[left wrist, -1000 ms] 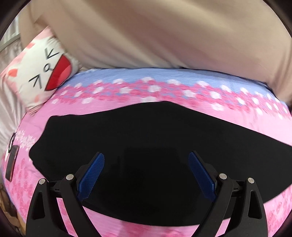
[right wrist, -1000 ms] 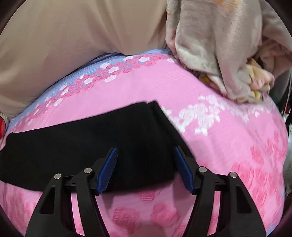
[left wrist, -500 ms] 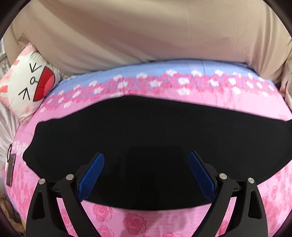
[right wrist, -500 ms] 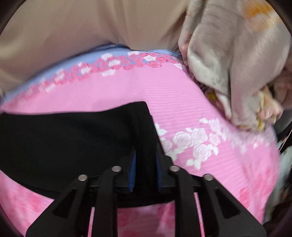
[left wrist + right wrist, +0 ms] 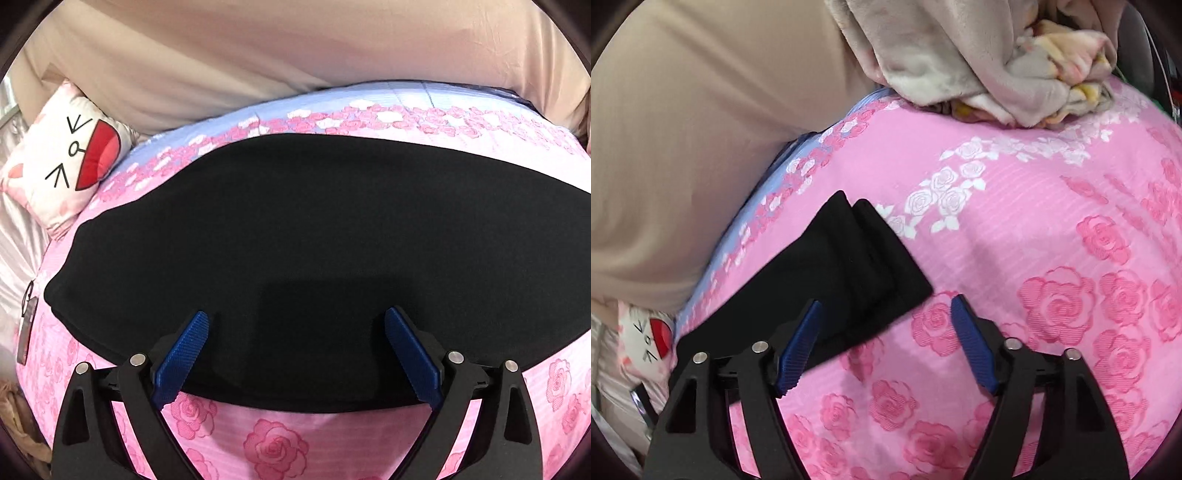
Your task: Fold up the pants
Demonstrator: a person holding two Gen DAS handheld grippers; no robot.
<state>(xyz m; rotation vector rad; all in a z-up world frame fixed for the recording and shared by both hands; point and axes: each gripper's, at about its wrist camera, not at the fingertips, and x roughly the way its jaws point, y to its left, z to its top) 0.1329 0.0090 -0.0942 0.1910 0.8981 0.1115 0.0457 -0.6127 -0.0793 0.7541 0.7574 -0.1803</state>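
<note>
Black pants (image 5: 314, 236) lie flat across a pink rose-print bed cover (image 5: 273, 446). In the left wrist view my left gripper (image 5: 295, 354) hovers open over the near edge of the cloth, with nothing pinched between its blue pads. In the right wrist view the layered end of the pants (image 5: 857, 266) lies on the cover. My right gripper (image 5: 886, 347) is just past that end, its jaws opening; the end's lower corner lies between the blue pads without being pressed.
A cat-face cushion (image 5: 62, 162) sits at the left by a beige headboard cover (image 5: 295, 62). A crumpled grey and floral blanket (image 5: 990, 59) is heaped at the far right of the bed. A dark tag-like item (image 5: 27, 332) lies at the left edge.
My right gripper closed on the pants end half a second ago, then opened and rolled, leaving the end on the cover. The left gripper sank closer to the pants, staying open.
</note>
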